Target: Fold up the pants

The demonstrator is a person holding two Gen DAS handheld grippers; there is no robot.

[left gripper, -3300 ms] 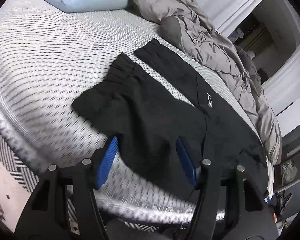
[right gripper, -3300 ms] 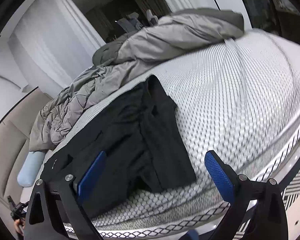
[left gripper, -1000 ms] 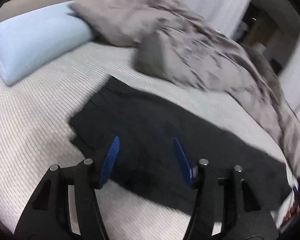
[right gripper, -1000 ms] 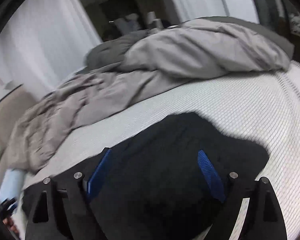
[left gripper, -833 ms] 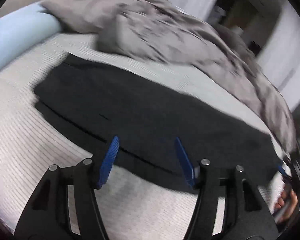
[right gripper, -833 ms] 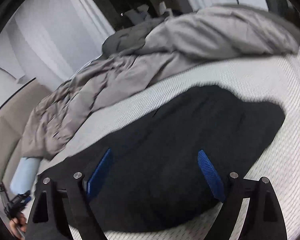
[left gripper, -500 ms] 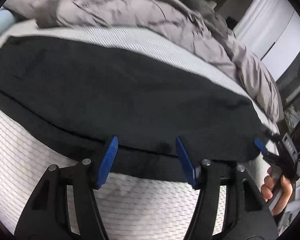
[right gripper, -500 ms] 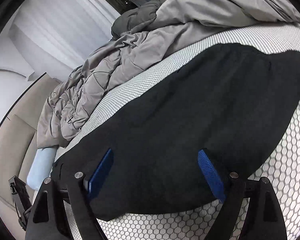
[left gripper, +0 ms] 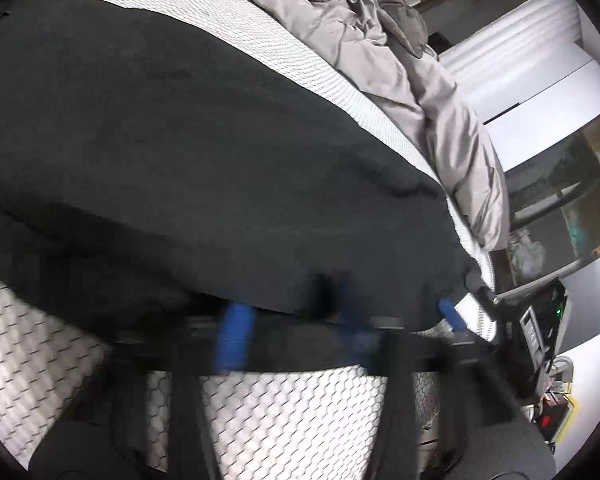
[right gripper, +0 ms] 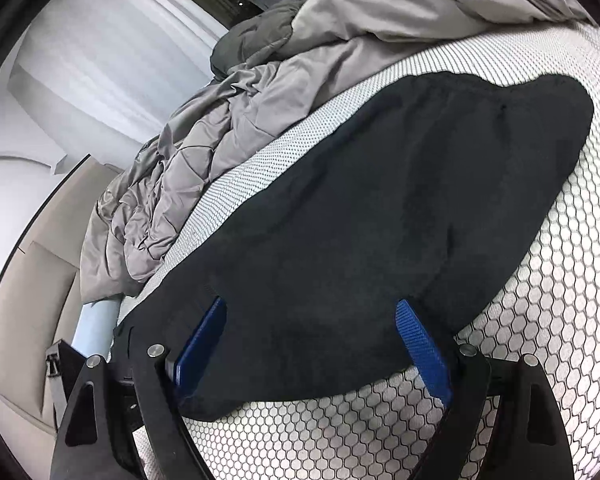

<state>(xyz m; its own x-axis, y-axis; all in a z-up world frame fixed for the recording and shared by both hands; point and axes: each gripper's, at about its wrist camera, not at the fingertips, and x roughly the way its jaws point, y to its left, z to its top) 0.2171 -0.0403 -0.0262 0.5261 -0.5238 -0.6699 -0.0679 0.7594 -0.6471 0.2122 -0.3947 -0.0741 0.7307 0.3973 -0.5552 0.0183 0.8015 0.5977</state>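
Observation:
Black pants (left gripper: 220, 160) lie spread flat along the white honeycomb mattress (left gripper: 292, 412). My left gripper (left gripper: 292, 326) is at their near edge, close to the right end. Its blue pads (left gripper: 234, 332) are blurred and closing, still apart, with the hem between them. In the right wrist view the pants (right gripper: 380, 220) stretch away to the upper right. My right gripper (right gripper: 310, 340) stands open, its pads astride the near end of the cloth without pressing it. One of its blue pads (left gripper: 450, 314) also shows at the pants' right end in the left wrist view.
A rumpled grey duvet (left gripper: 380, 40) is heaped along the far side of the bed (right gripper: 380, 20). A light blue pillow (right gripper: 96, 320) and a beige headboard (right gripper: 28, 300) are at the far left. Bare mattress (right gripper: 560, 320) runs along the near side.
The left gripper swung along the pants' near edge toward the right end and dropped close to the hem; its pads have drawn inward. The right gripper sank nearer the cloth, still wide.

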